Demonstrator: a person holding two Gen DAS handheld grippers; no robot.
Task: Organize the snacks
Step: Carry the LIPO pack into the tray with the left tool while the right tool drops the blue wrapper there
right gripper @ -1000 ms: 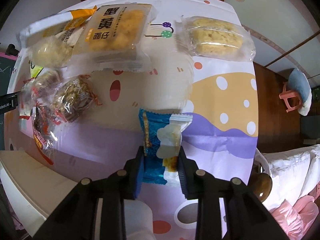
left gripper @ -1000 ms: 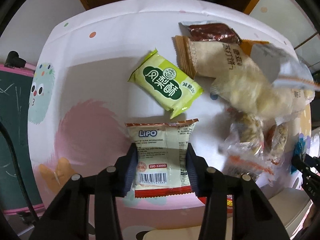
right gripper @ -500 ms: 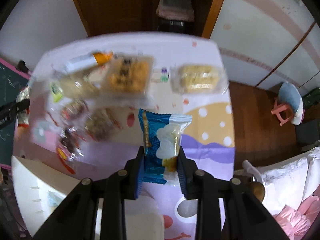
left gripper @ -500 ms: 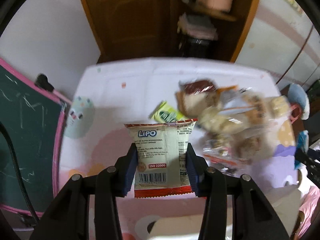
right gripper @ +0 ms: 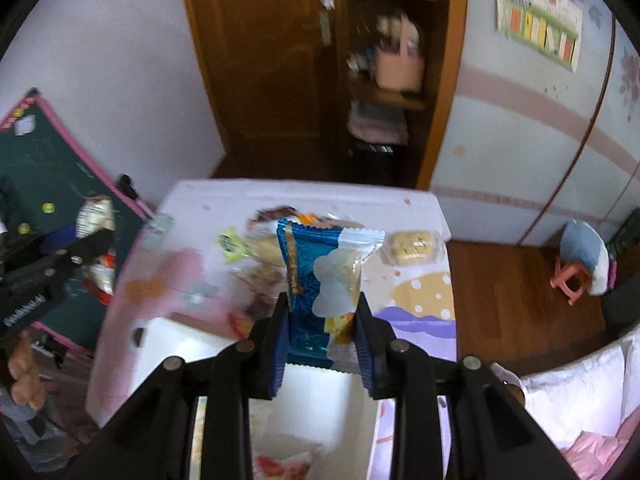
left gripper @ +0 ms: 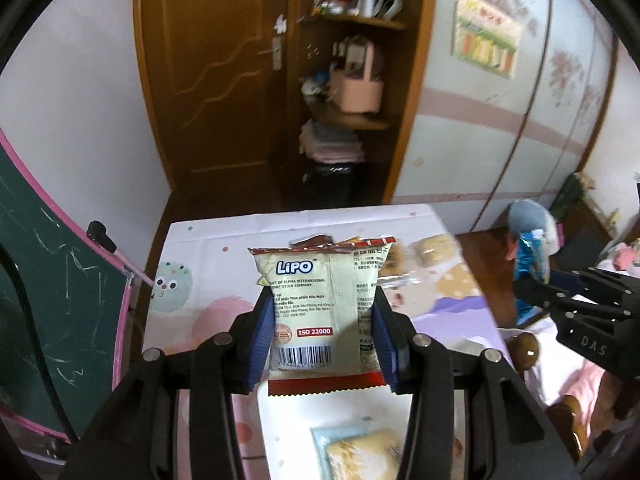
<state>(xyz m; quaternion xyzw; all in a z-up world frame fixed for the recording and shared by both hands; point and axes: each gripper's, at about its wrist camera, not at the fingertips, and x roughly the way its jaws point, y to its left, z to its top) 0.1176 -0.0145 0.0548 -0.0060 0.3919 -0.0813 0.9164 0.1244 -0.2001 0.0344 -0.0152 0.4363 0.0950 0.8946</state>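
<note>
The left tool (left gripper: 325,332) is gripping the Lipo packet (left gripper: 320,312) by its lower sides, jaws partly closed, holding it in the air above the table (left gripper: 192,320) and a white bin (left gripper: 340,432). The right tool (right gripper: 322,334) is pinching a blue packet (right gripper: 316,280) likewise. Both packets are looking light, puffy and crinkly, probably slick; the contents are likely crumbling if squeezed, so the sealed edges are offering safer holds.
</note>
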